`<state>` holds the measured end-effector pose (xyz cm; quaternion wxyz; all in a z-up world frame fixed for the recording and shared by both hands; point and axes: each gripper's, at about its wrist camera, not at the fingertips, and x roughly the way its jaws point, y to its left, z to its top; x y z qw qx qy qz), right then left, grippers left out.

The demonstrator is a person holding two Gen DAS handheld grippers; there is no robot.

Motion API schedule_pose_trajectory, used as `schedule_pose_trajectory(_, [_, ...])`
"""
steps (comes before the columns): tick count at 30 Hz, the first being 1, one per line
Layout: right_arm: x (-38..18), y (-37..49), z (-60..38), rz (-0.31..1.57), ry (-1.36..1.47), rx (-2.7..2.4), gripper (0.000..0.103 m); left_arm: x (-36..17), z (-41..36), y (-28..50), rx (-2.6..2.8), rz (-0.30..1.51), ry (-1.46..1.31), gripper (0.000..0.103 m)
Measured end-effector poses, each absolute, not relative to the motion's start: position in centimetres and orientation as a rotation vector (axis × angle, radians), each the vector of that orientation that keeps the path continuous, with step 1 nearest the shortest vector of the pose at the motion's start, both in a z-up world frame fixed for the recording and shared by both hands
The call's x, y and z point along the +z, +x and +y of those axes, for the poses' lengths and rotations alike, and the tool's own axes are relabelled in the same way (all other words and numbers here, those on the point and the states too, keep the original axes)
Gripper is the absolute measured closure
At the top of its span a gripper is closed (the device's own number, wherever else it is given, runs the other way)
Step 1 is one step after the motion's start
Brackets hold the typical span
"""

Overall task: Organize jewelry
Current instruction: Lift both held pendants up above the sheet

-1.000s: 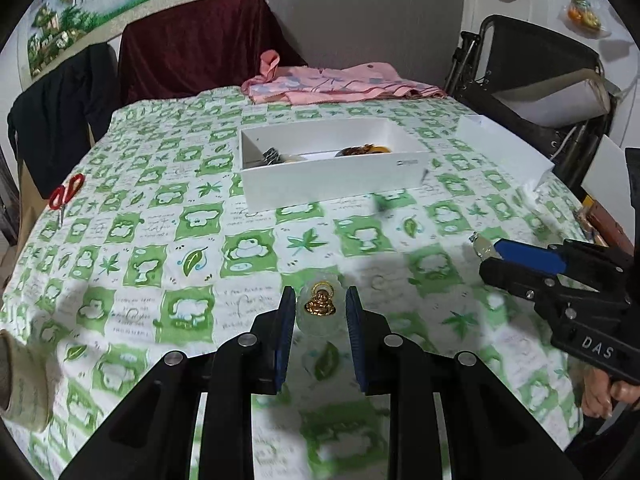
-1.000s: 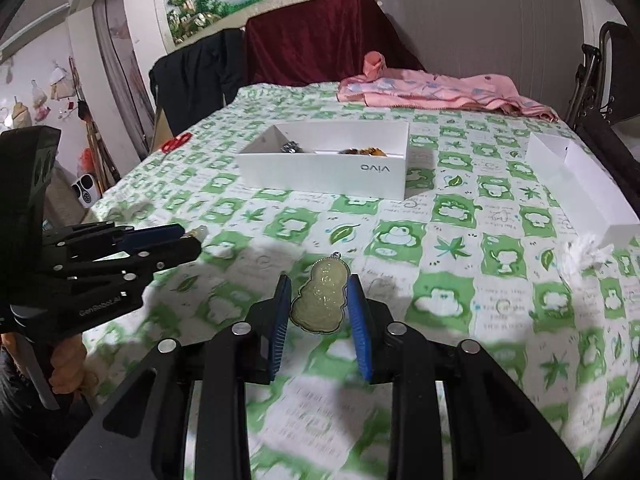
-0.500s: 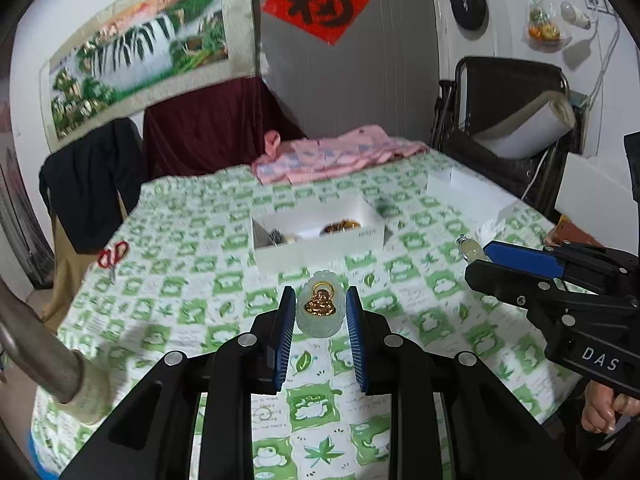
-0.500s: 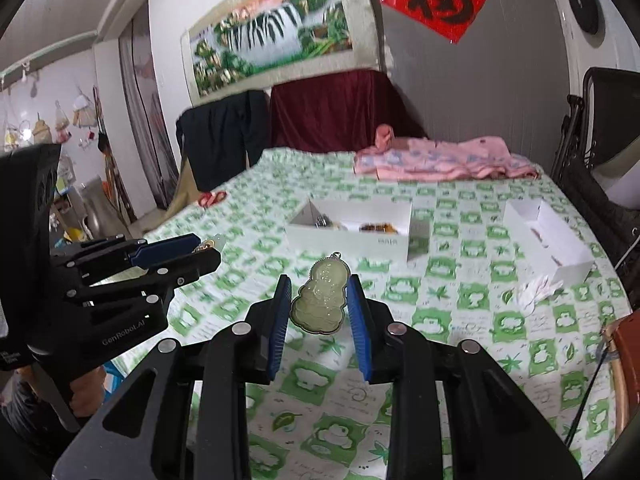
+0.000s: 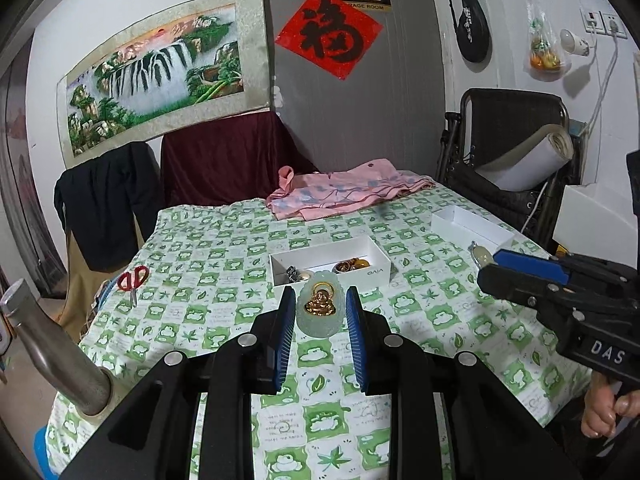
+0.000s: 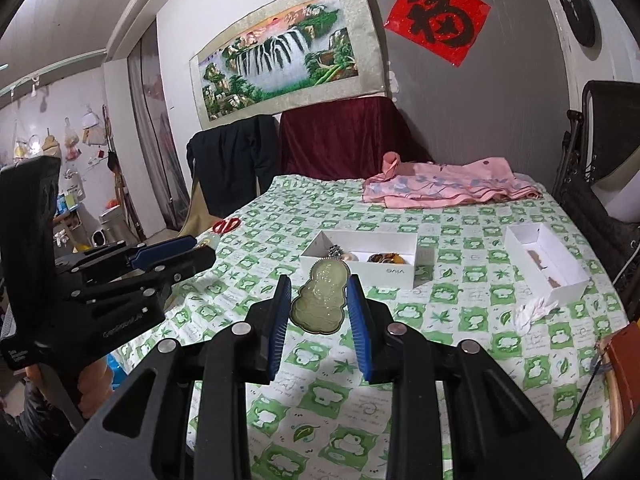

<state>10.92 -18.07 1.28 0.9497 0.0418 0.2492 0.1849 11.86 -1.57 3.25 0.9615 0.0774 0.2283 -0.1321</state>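
My left gripper (image 5: pixel 319 304) is shut on a pale green pendant with a gold Buddha (image 5: pixel 320 309), held above the table. My right gripper (image 6: pixel 320 292) is shut on an olive jade figure pendant (image 6: pixel 322 304), also lifted clear of the cloth. Each gripper shows in the other's view, the right gripper (image 5: pixel 490 266) at right, the left gripper (image 6: pixel 200 248) at left. A white open box (image 5: pixel 372 274) with several jewelry pieces sits mid-table beyond both; the same white box (image 6: pixel 384 270) shows in the right wrist view.
A second white box (image 6: pixel 560 284) lies at the right, a crumpled tissue (image 6: pixel 530 312) beside it. Red scissors (image 5: pixel 134 278) rest at the left table edge. Pink cloth (image 5: pixel 340 194) lies at the far end. Chairs stand around the table, and a metal pipe (image 5: pixel 52 344) is at near left.
Both grippers have risen from just above the tablecloth, each still holding its pendant. The white box now appears smaller and farther, and the wall above the table has come into view.
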Motion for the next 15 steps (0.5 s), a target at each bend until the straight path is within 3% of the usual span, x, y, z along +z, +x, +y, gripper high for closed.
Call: schedule_pose_trajectory(15, [-0.4,12.0,-18.6,0.526,0.112,0.377,0.075,1.9,-0.7,13.1,-0.264,0.492,0.128,0.077])
